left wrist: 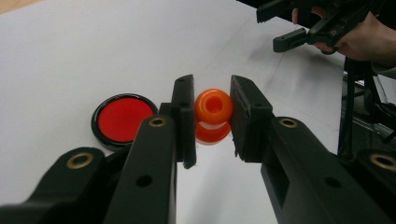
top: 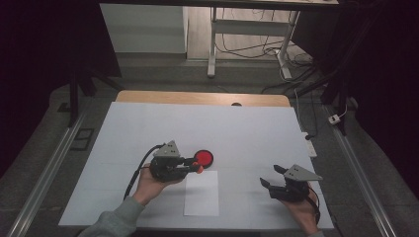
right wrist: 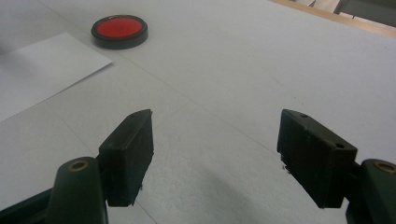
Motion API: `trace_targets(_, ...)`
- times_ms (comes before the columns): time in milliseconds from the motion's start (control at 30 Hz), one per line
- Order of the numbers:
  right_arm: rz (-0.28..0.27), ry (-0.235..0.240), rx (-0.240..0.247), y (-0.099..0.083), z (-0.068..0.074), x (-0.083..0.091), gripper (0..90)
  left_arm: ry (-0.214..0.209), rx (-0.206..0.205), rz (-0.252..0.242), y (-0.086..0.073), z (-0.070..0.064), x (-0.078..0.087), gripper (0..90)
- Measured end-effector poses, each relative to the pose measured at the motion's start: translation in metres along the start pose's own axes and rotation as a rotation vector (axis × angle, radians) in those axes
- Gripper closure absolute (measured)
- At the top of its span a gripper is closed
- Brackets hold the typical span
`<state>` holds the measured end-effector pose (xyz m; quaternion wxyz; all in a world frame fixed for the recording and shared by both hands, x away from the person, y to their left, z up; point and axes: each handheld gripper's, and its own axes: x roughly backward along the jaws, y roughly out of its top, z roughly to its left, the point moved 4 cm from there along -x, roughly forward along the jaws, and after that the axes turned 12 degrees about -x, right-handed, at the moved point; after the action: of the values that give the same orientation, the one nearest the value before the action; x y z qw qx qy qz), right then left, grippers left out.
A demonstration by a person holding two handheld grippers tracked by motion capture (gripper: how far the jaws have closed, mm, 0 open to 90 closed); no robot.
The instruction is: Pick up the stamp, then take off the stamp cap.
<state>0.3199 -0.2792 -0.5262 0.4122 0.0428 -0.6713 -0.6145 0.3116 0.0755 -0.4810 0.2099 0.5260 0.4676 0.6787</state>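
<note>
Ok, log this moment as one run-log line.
left gripper: shut on orange stamp | right gripper: open, holding nothing | red ink pad: on table, uncovered | white paper sheet: flat between the hands

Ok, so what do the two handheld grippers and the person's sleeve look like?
Both the left gripper and right gripper are black, with two blocky jaws, brass-coloured rivets, a grey triangular top plate and a black cable. The left forearm wears a grey-green sleeve.

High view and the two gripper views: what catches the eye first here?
The orange knob-shaped piece stands out, sitting between the jaws of the left gripper near the middle of the white table. Just beyond it lies a round red disc with a black rim. The right gripper is wide open and holds nothing, at the near right.
</note>
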Motion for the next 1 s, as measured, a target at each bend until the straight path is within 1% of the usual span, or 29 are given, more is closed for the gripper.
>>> trace_targets(133,0.001,-0.001,0.003,0.0,0.0002,0.0001,26.7,-0.006,-0.003,0.002,0.0007,-0.0019,-0.0032,71.9)
trace_targets(500,-0.006,0.002,0.0,0.0003,0.0001,0.0007,26.8,-0.002,-0.003,0.005,0.0001,-0.0013,-0.0037,71.9)
trace_targets(733,-0.007,0.008,0.003,0.001,0.0026,-0.0017,26.9,0.001,0.007,-0.004,-0.0008,0.0016,-0.0015,71.9)
trace_targets(1000,-0.015,0.006,0.001,0.0024,0.0036,-0.0038,26.9,-0.011,0.019,-0.005,-0.0036,0.0062,-0.0058,71.9)
